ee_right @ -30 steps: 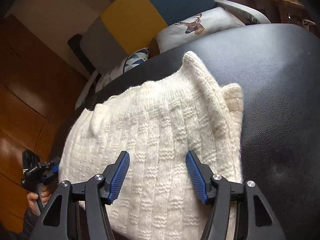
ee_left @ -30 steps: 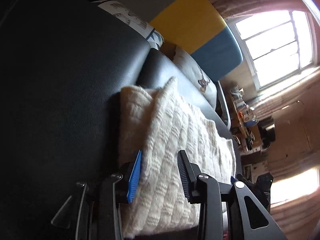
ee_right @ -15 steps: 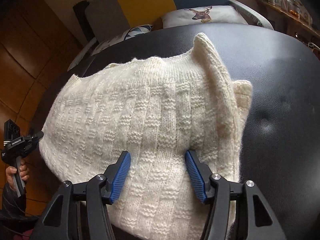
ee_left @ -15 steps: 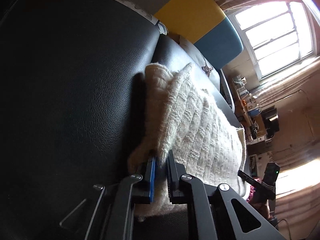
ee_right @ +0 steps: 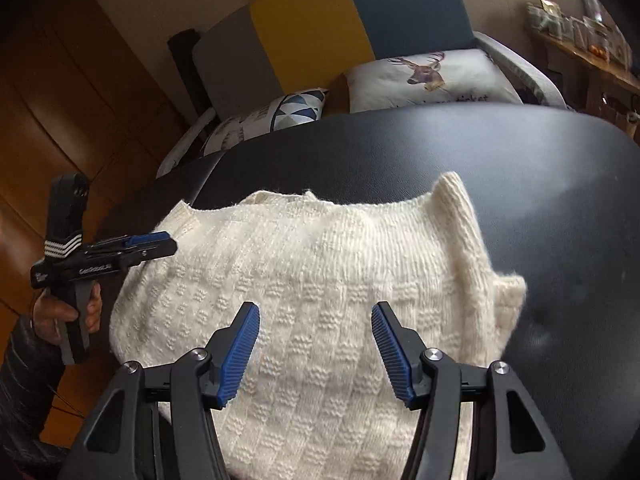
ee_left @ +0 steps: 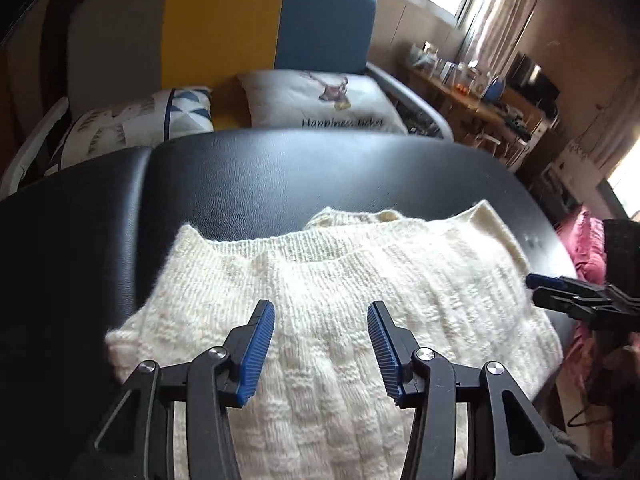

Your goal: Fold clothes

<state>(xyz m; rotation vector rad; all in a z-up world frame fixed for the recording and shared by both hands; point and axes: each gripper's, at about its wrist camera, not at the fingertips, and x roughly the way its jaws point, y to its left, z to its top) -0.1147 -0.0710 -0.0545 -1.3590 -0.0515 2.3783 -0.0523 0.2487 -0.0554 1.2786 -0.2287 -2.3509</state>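
I had the cream knitted sweater (ee_left: 360, 300) lying on the black padded table (ee_left: 320, 176), already doubled over into a fairly compact bundle, with one ribbed edge (ee_right: 460, 224) sticking up at its far right corner and a second layer peeping out beneath it. To my eye the fold was partly done: the garment was gathered into a rough rectangle, but its near left corner (ee_left: 132, 340) was rumpled and the edges did not line up, so I judged there was tidying and perhaps one more fold left to make. My left gripper (ee_left: 320, 344) hung just above the near part of the sweater with its jaws opening and nothing caught between the blue pads (ee_left: 256, 352); the knit lay under them, not in them. My right gripper (ee_right: 316, 352) likewise stood apart over the near part of the cloth, its jaws spread and gripping nothing. From the right wrist view I could see my left hand (ee_right: 68, 312) wrapped round its handle at the sweater's left edge. As for containers, I saw no basket, drawer or box for the clothes anywhere; the sweater sat on the bare table alone. Beyond the table stood a sofa (ee_left: 260, 24) with grey, yellow and blue panels, carrying a deer-print cushion (ee_left: 320, 100) and a triangle-patterned cushion (ee_left: 160, 116), and some pink cloth (ee_left: 584, 248) showed off the table's right side, too far out of view for me to say what it was.
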